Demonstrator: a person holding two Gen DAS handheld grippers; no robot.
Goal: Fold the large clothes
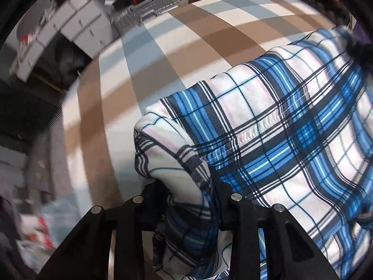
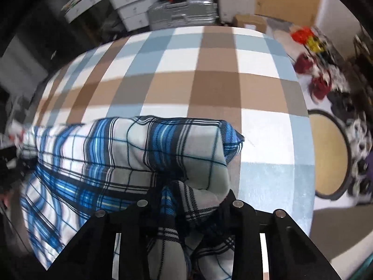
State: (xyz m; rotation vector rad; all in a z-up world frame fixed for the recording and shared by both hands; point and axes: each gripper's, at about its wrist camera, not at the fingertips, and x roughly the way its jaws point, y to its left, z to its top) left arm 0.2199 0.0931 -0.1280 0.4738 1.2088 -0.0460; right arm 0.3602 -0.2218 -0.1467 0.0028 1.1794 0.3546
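Note:
A large blue, white and black plaid garment lies on a table under a brown, white and pale-blue checked cloth. In the left wrist view my left gripper is shut on a bunched corner of the garment at its left end, with fabric pinched between the black fingers. In the right wrist view the plaid garment lies folded in a thick band across the checked cloth. My right gripper is shut on a bunched fold at the garment's right end. Both grippers point steeply down.
Beyond the table's far edge stand white drawer units and a silver ridged case. A round tan stool top and a pile of red and dark items sit to the right. Bags lie on the floor at the left.

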